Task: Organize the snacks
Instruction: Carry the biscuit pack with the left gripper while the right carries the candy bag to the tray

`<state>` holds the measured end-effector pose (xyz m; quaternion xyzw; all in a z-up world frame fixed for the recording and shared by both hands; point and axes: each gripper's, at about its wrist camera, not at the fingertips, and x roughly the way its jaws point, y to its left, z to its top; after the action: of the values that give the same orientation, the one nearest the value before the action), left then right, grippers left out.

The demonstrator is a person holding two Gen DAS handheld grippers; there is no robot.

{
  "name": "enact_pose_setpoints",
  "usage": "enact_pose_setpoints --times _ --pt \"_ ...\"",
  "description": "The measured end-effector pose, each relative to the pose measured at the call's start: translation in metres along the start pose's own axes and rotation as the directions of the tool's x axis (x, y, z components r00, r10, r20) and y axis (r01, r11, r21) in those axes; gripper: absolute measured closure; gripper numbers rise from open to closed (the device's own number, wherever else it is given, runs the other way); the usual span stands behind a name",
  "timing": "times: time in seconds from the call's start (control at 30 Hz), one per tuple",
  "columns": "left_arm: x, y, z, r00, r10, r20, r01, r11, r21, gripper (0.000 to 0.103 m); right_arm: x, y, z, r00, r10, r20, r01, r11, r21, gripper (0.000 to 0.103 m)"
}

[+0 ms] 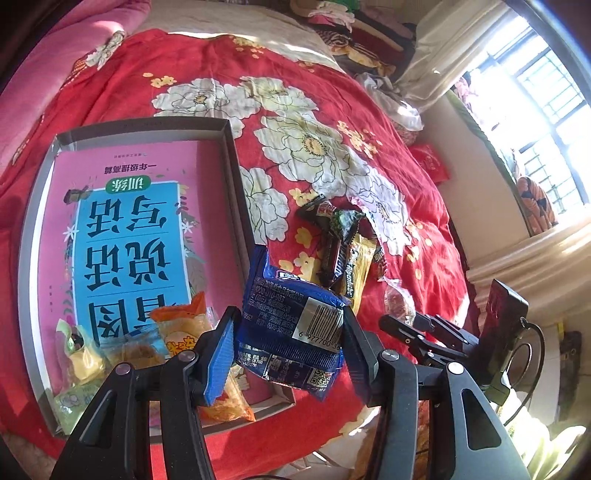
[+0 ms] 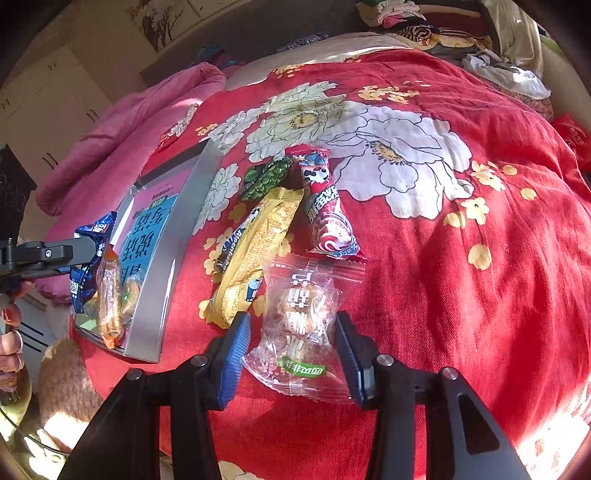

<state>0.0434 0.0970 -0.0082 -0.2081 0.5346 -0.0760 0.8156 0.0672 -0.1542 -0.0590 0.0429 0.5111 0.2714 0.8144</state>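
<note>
My left gripper (image 1: 290,325) is shut on a blue snack packet (image 1: 291,317) with a barcode, lifted beside the near right corner of a grey box (image 1: 231,166). The box holds a pink book (image 1: 129,229) and several snacks (image 1: 177,332) at its near end. In the right wrist view the left gripper (image 2: 88,254) and blue packet (image 2: 90,258) hang over the box (image 2: 184,221). My right gripper (image 2: 293,339) is shut on a clear candy packet (image 2: 303,314) lying on the red bedspread (image 2: 461,295). Just beyond it lie a yellow packet (image 2: 258,240), a red packet (image 2: 325,206) and a green one (image 2: 269,177).
A pink quilt (image 1: 55,55) lies left of the box. Heaped clothes (image 1: 351,29) sit at the far end of the bed, a bright window (image 1: 535,92) stands to the right. A person's hand (image 2: 9,332) shows at the left edge.
</note>
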Motion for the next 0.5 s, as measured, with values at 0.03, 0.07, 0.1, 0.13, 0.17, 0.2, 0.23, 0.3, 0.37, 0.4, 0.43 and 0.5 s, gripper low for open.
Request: enact_pose_setpoints --times 0.03,0.07,0.1,0.13,0.17,0.2,0.23,0.3,0.37,0.4,0.43,0.5 --pt "-0.002 0.001 0.000 1.000 0.001 0.005 -0.001 1.000 -0.002 0.048 -0.004 0.003 0.001 1.000 -0.003 0.010 0.003 1.000 -0.010 0.056" --pt "-0.005 0.003 0.000 1.000 0.002 0.010 -0.002 1.000 -0.003 0.048 -0.007 0.006 0.003 1.000 -0.002 0.019 0.002 1.000 -0.019 0.056" --pt "-0.007 0.005 0.000 1.000 0.004 0.015 -0.004 1.000 -0.005 0.048 -0.011 0.009 0.004 1.000 0.004 0.027 -0.004 1.000 -0.022 0.056" --pt "-0.009 0.007 0.000 1.000 0.005 0.020 -0.005 1.000 -0.010 0.048 -0.013 0.012 0.006 0.999 0.011 0.034 -0.010 1.000 -0.026 0.056" --pt "-0.012 0.009 -0.001 1.000 0.005 0.026 -0.005 1.000 -0.013 0.048 -0.016 0.017 0.007 0.999 0.013 0.039 -0.012 0.999 -0.037 0.056" --pt "-0.015 0.011 -0.001 0.999 0.007 0.033 -0.007 1.000 -0.018 0.048 -0.018 0.022 0.009 0.999 0.013 0.044 -0.011 0.999 -0.052 0.056" --pt "-0.017 0.013 -0.001 0.999 0.009 0.040 -0.009 1.000 -0.023 0.048 -0.019 0.027 0.010 0.999 0.020 0.048 -0.017 0.998 -0.061 0.056" --pt "-0.023 0.018 -0.001 0.998 0.013 0.053 -0.012 0.999 -0.033 0.048 -0.021 0.035 0.012 0.998 0.046 0.050 -0.043 0.997 -0.062 0.056" --pt "-0.029 0.024 -0.002 0.998 0.021 0.067 -0.019 0.999 -0.040 0.048 -0.021 0.045 0.013 0.996 0.068 0.050 -0.065 0.996 -0.069 0.056" --pt "-0.032 0.027 -0.002 0.997 0.026 0.075 -0.023 0.999 -0.044 0.048 -0.021 0.051 0.013 0.996 0.077 0.048 -0.073 0.994 -0.079 0.056" --pt "-0.035 0.030 -0.003 0.996 0.030 0.082 -0.026 0.998 -0.049 0.048 -0.021 0.057 0.014 0.995 0.084 0.048 -0.080 0.993 -0.092 0.056" --pt "-0.041 0.035 -0.004 0.995 0.039 0.093 -0.033 0.997 -0.063 0.048 -0.022 0.068 0.013 0.994 0.105 0.043 -0.099 0.989 -0.110 0.056"
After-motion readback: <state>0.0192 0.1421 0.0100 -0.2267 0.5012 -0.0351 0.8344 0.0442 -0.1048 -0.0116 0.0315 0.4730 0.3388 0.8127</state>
